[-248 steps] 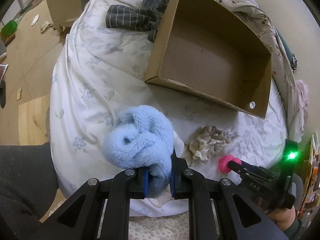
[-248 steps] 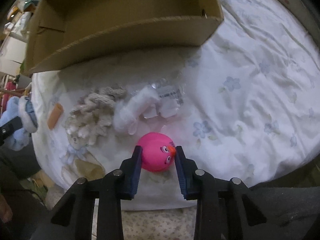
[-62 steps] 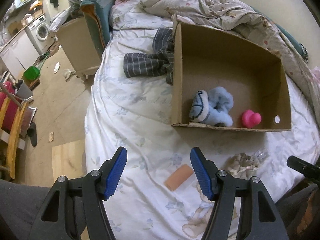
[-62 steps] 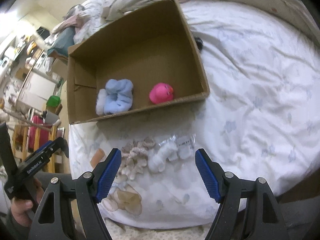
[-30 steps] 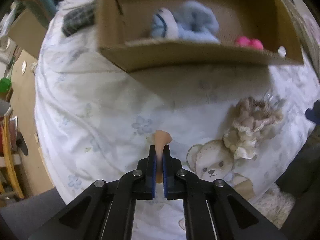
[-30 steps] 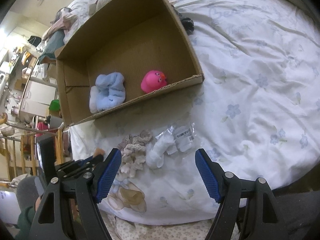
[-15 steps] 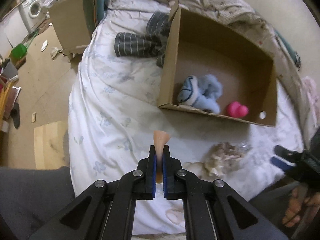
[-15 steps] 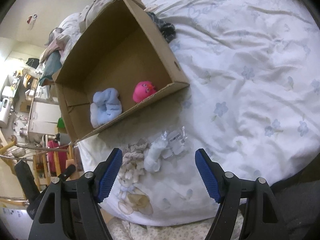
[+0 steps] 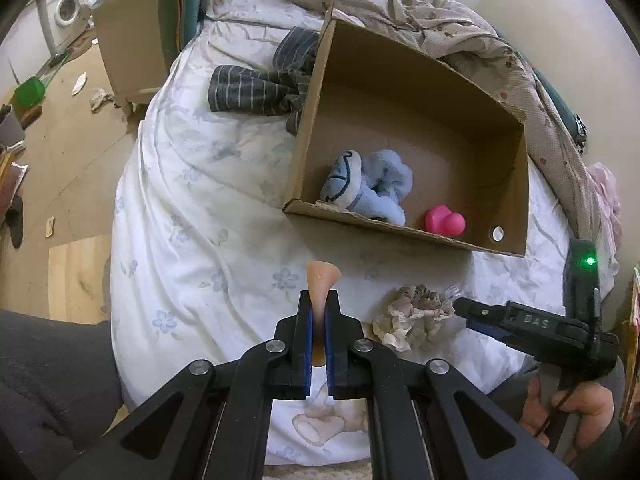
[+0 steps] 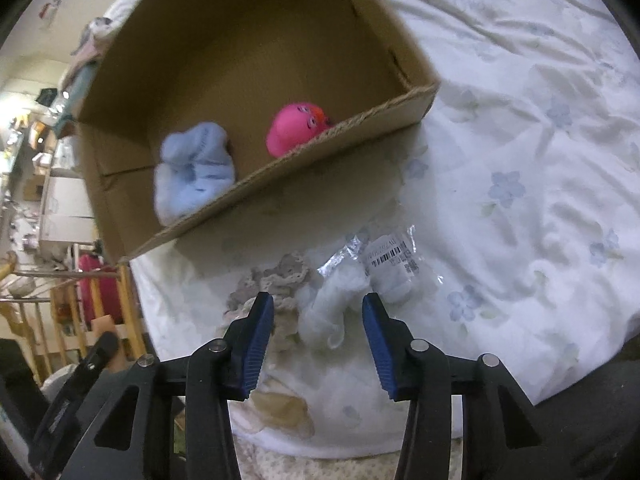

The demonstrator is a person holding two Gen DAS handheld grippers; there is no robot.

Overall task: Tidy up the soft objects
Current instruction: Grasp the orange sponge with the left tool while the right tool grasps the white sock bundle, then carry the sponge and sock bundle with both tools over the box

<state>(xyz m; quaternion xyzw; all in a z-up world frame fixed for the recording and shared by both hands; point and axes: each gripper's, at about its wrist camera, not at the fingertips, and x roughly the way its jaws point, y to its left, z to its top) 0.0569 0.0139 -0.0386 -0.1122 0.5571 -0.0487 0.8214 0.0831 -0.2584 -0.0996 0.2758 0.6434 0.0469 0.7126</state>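
Observation:
My left gripper (image 9: 317,309) is shut on a peach sponge (image 9: 321,284) and holds it above the bed. The cardboard box (image 9: 400,236) holds a blue plush slipper (image 9: 372,188) and a pink rubber duck (image 9: 444,220); in the right wrist view the box (image 10: 280,168) shows the slipper (image 10: 196,172) and duck (image 10: 296,128) too. My right gripper (image 10: 318,312) is open, low over a white fluffy item in a clear packet (image 10: 340,300), with a beige crochet piece (image 10: 276,280) by its left finger. The crochet piece (image 9: 412,316) also shows in the left wrist view.
A striped grey garment (image 9: 260,84) lies left of the box. A rumpled floral blanket (image 9: 460,36) lies behind it. The bed's edge drops to the floor (image 9: 60,160) on the left, with a cabinet (image 9: 128,44) and a washing machine beyond.
My left gripper closed on the peach sponge and lifted it off the bed. My right gripper came down over the white packet and its jaws narrowed.

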